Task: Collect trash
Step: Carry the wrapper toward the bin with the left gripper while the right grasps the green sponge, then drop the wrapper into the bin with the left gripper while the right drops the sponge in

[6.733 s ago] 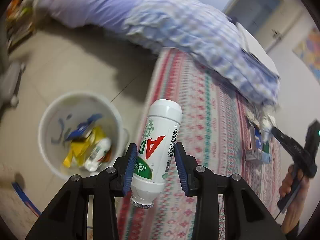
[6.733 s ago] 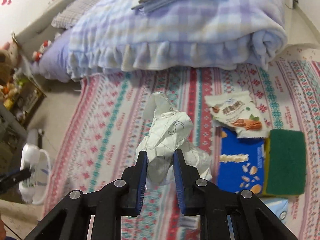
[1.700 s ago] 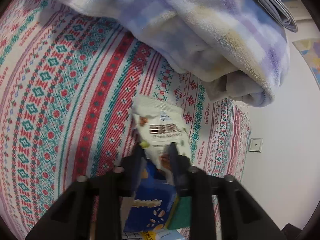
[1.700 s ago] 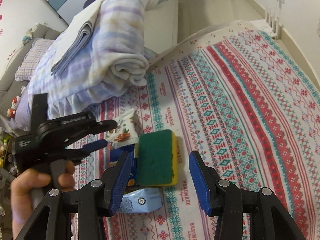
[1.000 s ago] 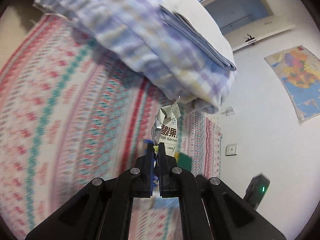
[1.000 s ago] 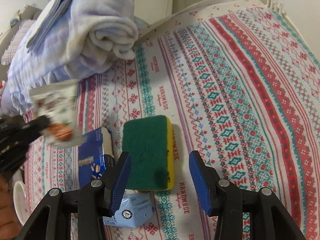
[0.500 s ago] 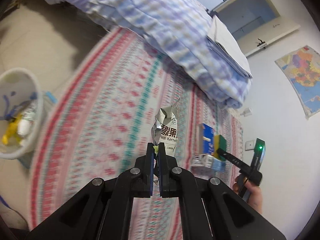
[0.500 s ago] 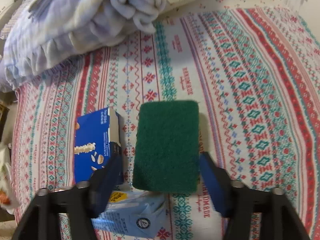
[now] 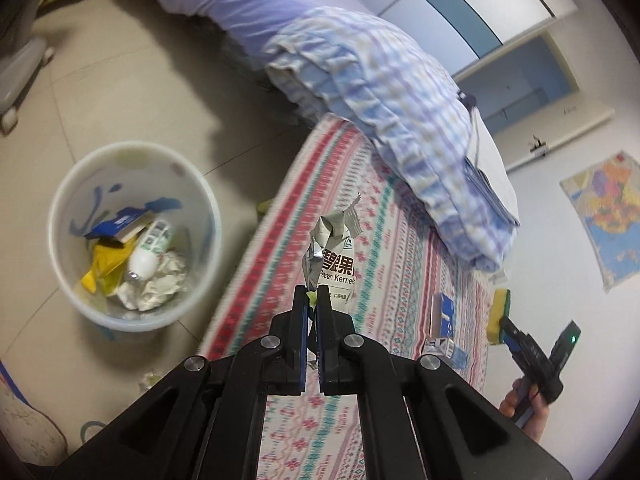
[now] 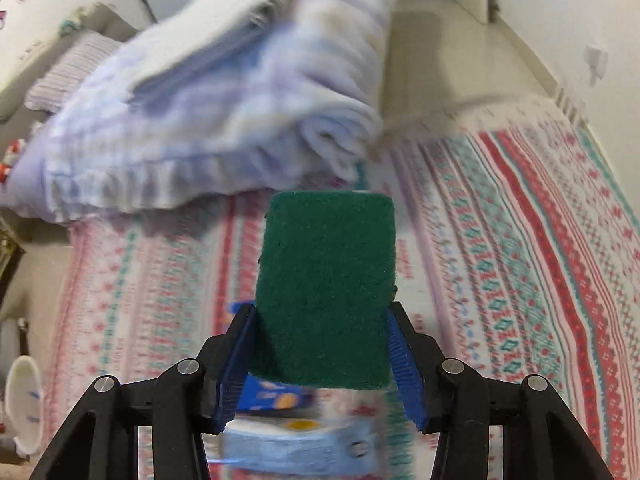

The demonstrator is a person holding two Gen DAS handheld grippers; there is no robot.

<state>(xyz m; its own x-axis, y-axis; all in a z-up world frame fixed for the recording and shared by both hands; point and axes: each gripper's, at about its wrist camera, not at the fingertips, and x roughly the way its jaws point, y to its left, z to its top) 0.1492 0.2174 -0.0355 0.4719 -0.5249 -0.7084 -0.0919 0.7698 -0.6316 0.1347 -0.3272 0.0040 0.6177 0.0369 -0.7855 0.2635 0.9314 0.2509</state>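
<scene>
Left wrist view shows the left gripper [image 9: 311, 308] clamped tight on a crumpled snack wrapper [image 9: 335, 264], held above the edge of the patterned bedspread [image 9: 384, 248]; the wrapper's lower end is hidden between the pads. Just beyond, on the floor, the white bin [image 9: 134, 236] holds a bottle, paper and packets, somewhat blurred. Far right, the right gripper [image 9: 505, 326] carries a sponge [image 9: 500, 312]. From the right wrist, its jaws are closing on the green sponge face [image 10: 326, 292], both pads pressing its sides. Blue cartons [image 10: 276, 396] beneath are smeared and mostly hidden.
</scene>
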